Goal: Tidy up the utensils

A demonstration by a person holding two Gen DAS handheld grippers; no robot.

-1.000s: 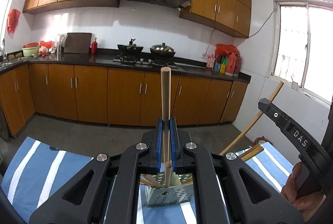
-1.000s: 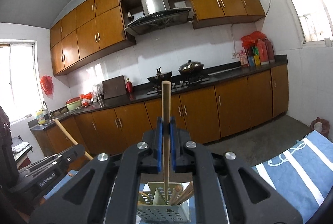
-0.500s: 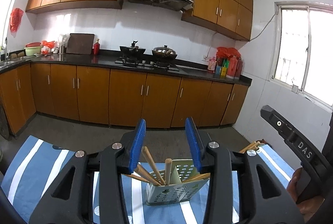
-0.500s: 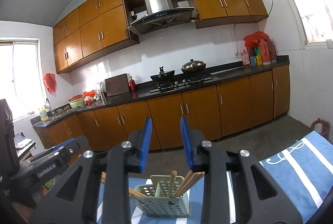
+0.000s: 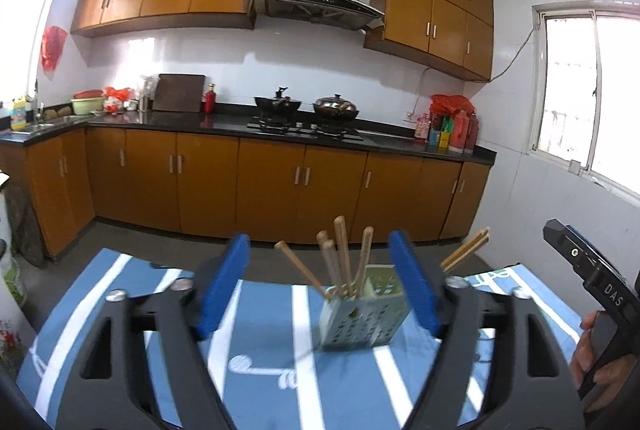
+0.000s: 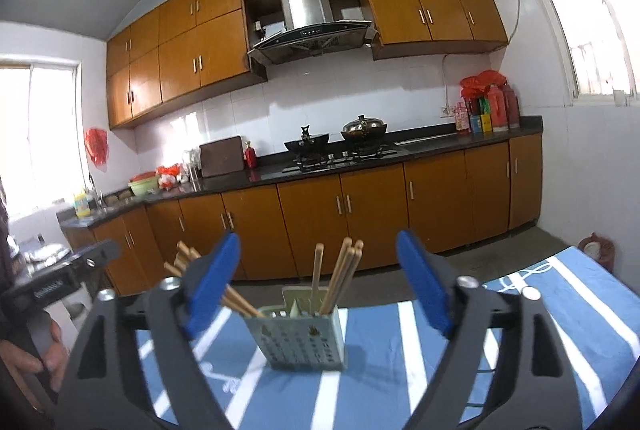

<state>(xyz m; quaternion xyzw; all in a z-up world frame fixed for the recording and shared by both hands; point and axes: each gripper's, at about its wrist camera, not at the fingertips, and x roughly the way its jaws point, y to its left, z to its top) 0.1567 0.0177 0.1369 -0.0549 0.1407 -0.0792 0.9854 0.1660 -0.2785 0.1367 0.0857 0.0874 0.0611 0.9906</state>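
Both of your grippers are empty. The left gripper has its blue jaws spread wide and holds nothing; the right gripper stands the same way, jaws apart, nothing between them.

The chopsticks stand in the perforated holder, which sits upright on the blue striped cloth, directly ahead of both grippers. In the right wrist view the same chopsticks fan out of the holder: some lean left, some right, one is near vertical.

Handling notes, as judgement:
- The chopsticks appear to be wood: light, stiff, narrow and smooth. Expect them to pivot or slide in a loose pinch.
- If you must take one again, grip it on the upper shaft above the holder rim, with the pads square to the stick.
- Lift along the stick's own lean; pulling sideways is likely to lever against the rim.
- The holder looks like thin plastic and light. Treat it as easy to tip or push across the cloth. Steady it at a side wall, not by its contents.
- The cloth is soft and may wrinkle under a dragged holder.
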